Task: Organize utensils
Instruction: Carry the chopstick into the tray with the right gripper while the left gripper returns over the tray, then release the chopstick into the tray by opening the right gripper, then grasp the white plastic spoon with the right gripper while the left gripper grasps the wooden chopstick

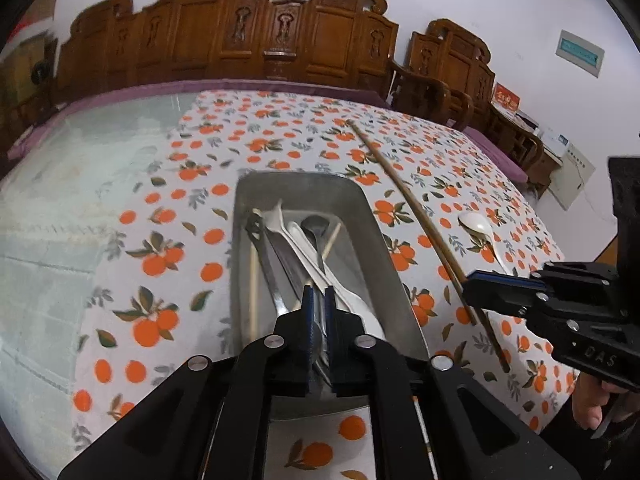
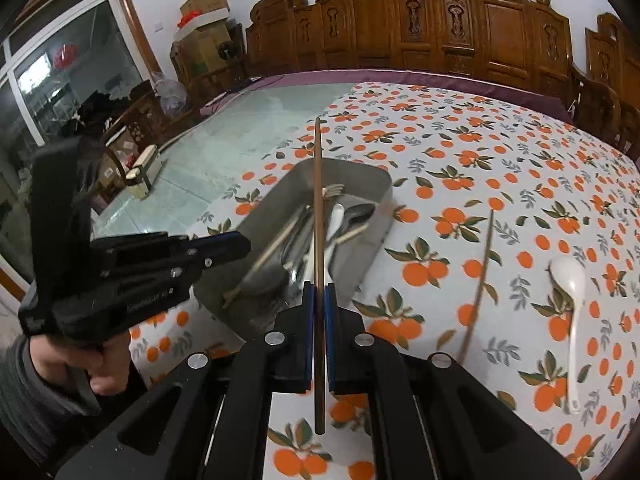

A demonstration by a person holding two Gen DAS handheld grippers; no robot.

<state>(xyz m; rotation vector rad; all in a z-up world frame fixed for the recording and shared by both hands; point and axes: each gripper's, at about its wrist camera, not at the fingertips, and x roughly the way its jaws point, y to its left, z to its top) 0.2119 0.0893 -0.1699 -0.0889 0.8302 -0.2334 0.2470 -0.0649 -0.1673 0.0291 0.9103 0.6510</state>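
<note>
Chopstick (image 2: pixel 319 216), clamped in the right tool (image 2: pixel 319 294) above the metal tray (image 2: pixel 362 264), should be lowered lengthwise among the utensils; left tool (image 1: pixel 318 304), nearly closed, holds nothing.

The raised letters "DAS" are showing on the black body of the right gripper (image 1: pixel 466 289) (seen from the left wrist). A line of print is running along the left gripper (image 2: pixel 244 246), too blurred to read. The wall sign (image 1: pixel 580 53) and red card (image 1: pixel 507 100) are staying illegible.
</note>
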